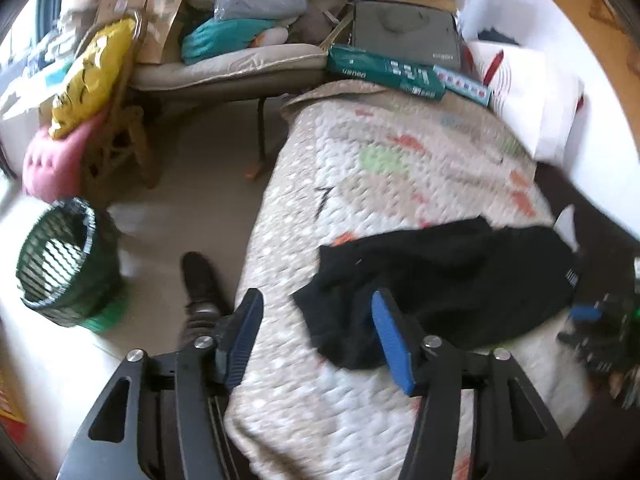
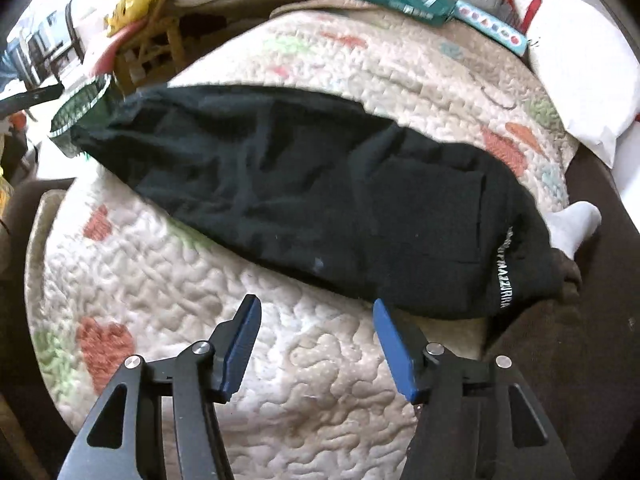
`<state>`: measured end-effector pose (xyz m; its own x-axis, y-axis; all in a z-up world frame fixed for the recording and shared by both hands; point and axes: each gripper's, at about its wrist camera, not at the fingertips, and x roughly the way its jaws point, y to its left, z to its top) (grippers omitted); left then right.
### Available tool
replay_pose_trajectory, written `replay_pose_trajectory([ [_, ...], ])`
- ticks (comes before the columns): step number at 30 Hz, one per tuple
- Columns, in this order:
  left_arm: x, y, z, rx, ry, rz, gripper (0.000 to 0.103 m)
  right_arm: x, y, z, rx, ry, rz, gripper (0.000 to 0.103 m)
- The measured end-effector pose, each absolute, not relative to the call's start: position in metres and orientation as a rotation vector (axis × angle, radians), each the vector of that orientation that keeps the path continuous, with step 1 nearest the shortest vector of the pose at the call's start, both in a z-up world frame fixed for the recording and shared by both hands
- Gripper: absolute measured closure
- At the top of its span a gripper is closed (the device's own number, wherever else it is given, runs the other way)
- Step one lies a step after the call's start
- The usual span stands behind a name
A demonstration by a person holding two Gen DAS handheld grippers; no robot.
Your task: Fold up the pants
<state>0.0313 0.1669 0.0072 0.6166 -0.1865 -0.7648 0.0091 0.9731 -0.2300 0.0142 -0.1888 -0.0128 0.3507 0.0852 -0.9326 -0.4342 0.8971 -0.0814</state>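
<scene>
Black pants [image 2: 304,192] lie stretched across a quilted bedspread [image 2: 280,360], leg end at the far left, waistband with white lettering [image 2: 505,268] at the right. In the left wrist view the pants [image 1: 440,280] lie bunched ahead. My left gripper [image 1: 316,320] is open and empty, just above the near leg edge of the pants. My right gripper [image 2: 316,320] is open and empty, hovering over the quilt just short of the waistband edge. The right gripper also shows at the right edge of the left wrist view [image 1: 600,332].
A green mesh bin [image 1: 60,260] stands on the floor left of the bed, by a dark shoe [image 1: 200,280]. Green boxes [image 1: 384,72] and a white pillow [image 1: 532,92] lie at the far end. A cluttered chair [image 1: 224,60] stands beyond. A white sock [image 2: 572,224] lies by the waistband.
</scene>
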Motion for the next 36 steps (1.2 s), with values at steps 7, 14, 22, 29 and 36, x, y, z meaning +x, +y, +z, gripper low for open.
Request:
replay_pose_trajectory([
  [7, 0.062, 0.111, -0.029, -0.157, 0.954, -0.137, 0.044, 0.027, -0.192, 0.004, -0.240, 1.152, 0.280, 0.039],
  [14, 0.099, 0.089, -0.076, -0.075, 1.019, -0.075, 0.044, 0.052, -0.180, -0.011, -0.293, 1.178, 0.211, 0.038],
  [22, 0.127, 0.095, -0.082, -0.093, 1.003, -0.028, 0.041, 0.133, -0.174, -0.040, -0.218, 1.113, 0.112, 0.038],
  [29, 0.127, 0.099, -0.091, -0.106, 0.964, -0.025, 0.030, 0.206, -0.164, -0.039, -0.046, 1.112, 0.204, 0.043],
  [36, 0.121, 0.094, -0.094, -0.115, 0.902, 0.000, 0.026, 0.230, -0.130, -0.082, -0.278, 1.326, 0.268, 0.085],
])
